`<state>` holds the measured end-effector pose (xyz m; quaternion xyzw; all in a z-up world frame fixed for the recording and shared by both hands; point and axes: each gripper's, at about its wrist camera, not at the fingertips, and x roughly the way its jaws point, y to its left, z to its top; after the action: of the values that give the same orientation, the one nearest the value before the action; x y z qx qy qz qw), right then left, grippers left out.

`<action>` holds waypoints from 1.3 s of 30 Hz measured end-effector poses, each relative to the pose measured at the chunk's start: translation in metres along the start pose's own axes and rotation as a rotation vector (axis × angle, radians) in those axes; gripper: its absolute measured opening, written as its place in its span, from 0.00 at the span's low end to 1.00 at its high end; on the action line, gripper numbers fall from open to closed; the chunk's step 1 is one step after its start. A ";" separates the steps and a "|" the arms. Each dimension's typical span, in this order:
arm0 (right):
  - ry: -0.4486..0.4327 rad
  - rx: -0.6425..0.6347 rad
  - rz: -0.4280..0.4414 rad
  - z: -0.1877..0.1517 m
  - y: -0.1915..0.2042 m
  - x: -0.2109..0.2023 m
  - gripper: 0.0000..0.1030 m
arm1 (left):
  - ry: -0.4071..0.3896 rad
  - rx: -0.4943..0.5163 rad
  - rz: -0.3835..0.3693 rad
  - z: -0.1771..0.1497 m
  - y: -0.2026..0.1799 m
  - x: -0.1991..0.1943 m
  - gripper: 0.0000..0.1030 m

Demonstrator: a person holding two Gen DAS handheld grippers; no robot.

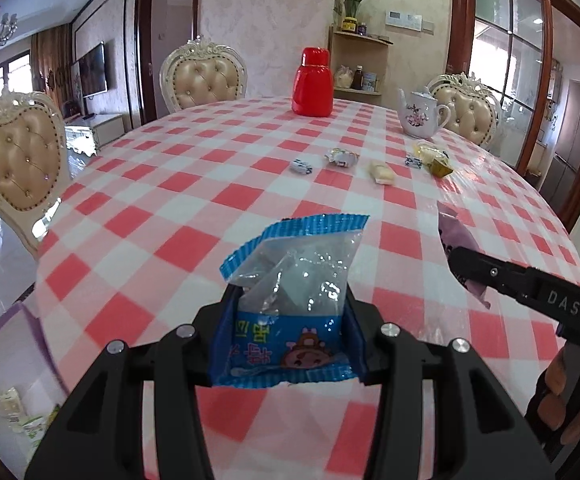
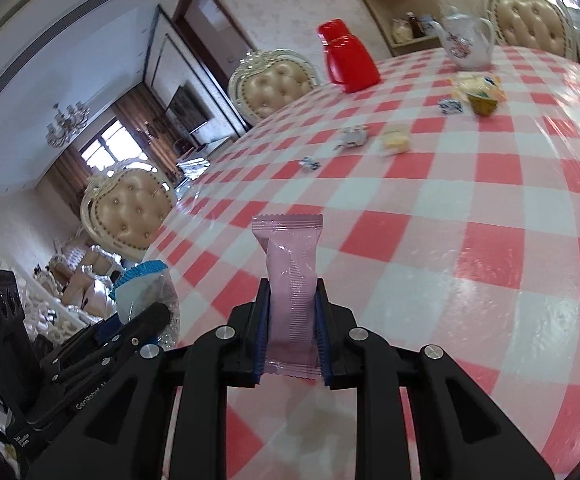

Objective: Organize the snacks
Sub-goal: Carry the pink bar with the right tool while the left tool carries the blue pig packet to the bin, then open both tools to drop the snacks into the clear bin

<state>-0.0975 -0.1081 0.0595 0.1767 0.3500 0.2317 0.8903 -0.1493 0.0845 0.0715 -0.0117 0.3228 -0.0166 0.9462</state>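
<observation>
Your left tongs [image 1: 290, 312] are clamped on a blue snack packet [image 1: 290, 304] with a clear upper half and a cartoon figure printed on the lower part; the packet stands upright between the pads, lifted clear of the surface [image 1: 210, 168], which wears a red-and-white checked cloth. Your right tongs [image 2: 292, 320] are pinched tight on a slim pink snack bar [image 2: 290, 280], also upright and held above the cloth, its crimped top edge uppermost. The two tools sit side by side: in the left wrist view the right tool comes in from the right edge with the fingers of your hand [image 1: 566, 396] on its grip. Loose items still lying on the far half of the surface, in a rough row: a small blue-and-white wrapped candy [image 1: 302, 167], a crumpled silver-and-white wrapper [image 1: 342, 157], a pale cream wrapped piece [image 1: 382, 172], a second blue-and-white candy [image 1: 413, 160], and just beside it a yellowish clear packet [image 1: 430, 151] touching a small gold-coloured cup [image 1: 442, 167], possibly a jelly cup, though the blur leaves that uncertain. Beyond them: a red flask [image 1: 312, 82] near the far edge and a white floral teapot [image 1: 422, 114] to its right. Cream tufted chairs [image 1: 204, 76] stand around the surface.
</observation>
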 end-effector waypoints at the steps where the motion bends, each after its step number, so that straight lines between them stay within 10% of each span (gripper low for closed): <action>1: 0.003 -0.014 0.005 -0.002 0.007 -0.001 0.21 | -0.005 0.002 0.004 -0.002 0.003 -0.004 0.45; 35: 0.293 -0.618 0.282 -0.136 0.262 0.053 0.22 | 0.095 -0.078 0.427 -0.059 0.232 -0.079 0.46; 39: 0.343 -0.613 0.451 -0.148 0.276 0.051 0.35 | 0.135 -0.084 0.493 -0.062 0.247 -0.088 0.63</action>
<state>-0.2488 0.1709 0.0605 -0.0655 0.3605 0.5406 0.7573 -0.2511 0.3336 0.0680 0.0290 0.3788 0.2270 0.8967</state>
